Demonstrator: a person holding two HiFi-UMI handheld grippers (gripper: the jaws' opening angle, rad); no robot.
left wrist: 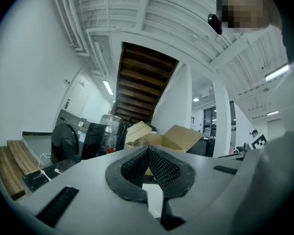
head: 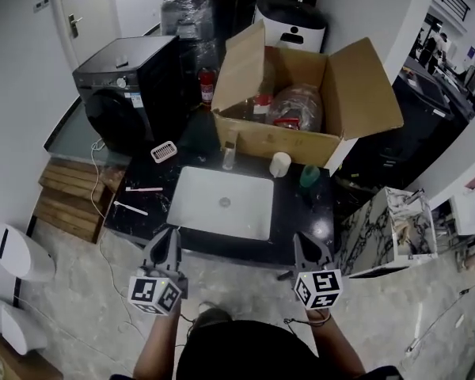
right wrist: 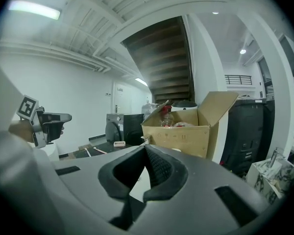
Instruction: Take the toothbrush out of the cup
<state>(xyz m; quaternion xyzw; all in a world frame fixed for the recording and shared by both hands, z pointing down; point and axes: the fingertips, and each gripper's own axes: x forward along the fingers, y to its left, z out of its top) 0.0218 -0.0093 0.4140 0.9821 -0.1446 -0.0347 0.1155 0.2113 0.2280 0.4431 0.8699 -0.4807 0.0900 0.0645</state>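
Left claw (head: 172, 233): clenched, empty, 7 o'clock of the sink (head: 198, 208).
Right claw (head: 298, 237): clenched, empty, 5 o'clock of it.
White cup (head: 279, 164): on bench (head: 302, 218), 1 o'clock.

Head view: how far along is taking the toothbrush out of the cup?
Done, possibly: two toothbrush-like sticks lie on the counter left of the sink, and no brush shows in the white cup or green cup. In hand: nothing; the left hand-held gripper and right hand-held gripper are shut, empty, at the counter's front edge. Left: perhaps nothing, unless a brush hides in a cup.
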